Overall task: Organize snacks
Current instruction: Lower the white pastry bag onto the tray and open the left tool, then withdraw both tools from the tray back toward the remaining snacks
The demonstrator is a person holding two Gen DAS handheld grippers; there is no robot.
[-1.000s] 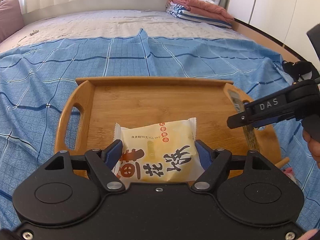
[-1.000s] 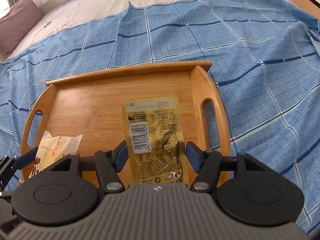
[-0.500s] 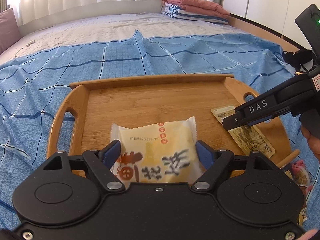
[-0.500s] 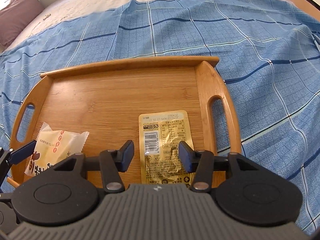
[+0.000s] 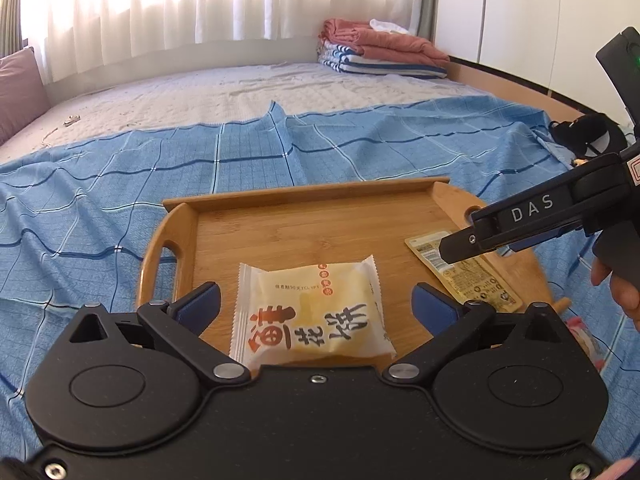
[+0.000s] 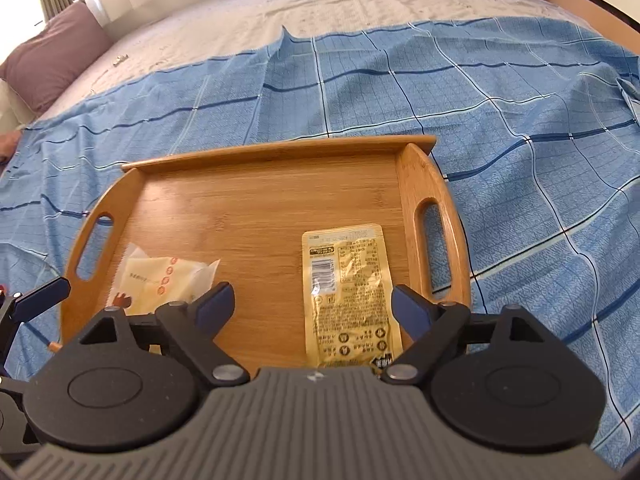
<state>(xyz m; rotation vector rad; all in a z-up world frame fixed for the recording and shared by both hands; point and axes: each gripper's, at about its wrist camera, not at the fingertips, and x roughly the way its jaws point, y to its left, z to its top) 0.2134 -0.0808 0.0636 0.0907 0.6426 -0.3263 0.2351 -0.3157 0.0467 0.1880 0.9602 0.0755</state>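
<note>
A wooden tray (image 5: 304, 216) (image 6: 256, 196) with two handle slots sits on the blue checked sheet. A white-and-yellow pastry packet (image 5: 308, 312) (image 6: 160, 284) lies flat at the tray's near left. My left gripper (image 5: 316, 304) is opening above it, its blue pads clear of the wrapper on both sides. A gold snack sachet (image 6: 348, 292) (image 5: 460, 276) lies flat at the tray's near right. My right gripper (image 6: 312, 304) is opening over it, pads apart and off the sachet. The right gripper's black finger reaches in from the right in the left wrist view.
A blue checked sheet (image 6: 520, 128) covers the near half of a bed. Folded blankets (image 5: 380, 52) are stacked at the far right corner, and a purple pillow (image 6: 52, 56) lies far left. A black object (image 5: 588, 136) rests at the bed's right edge. More snack wrappers (image 5: 580, 336) lie beside the tray.
Both grippers have opened wide and drawn back from the tray. The pastry packet and the gold sachet were let go and now lie flat on the tray.
</note>
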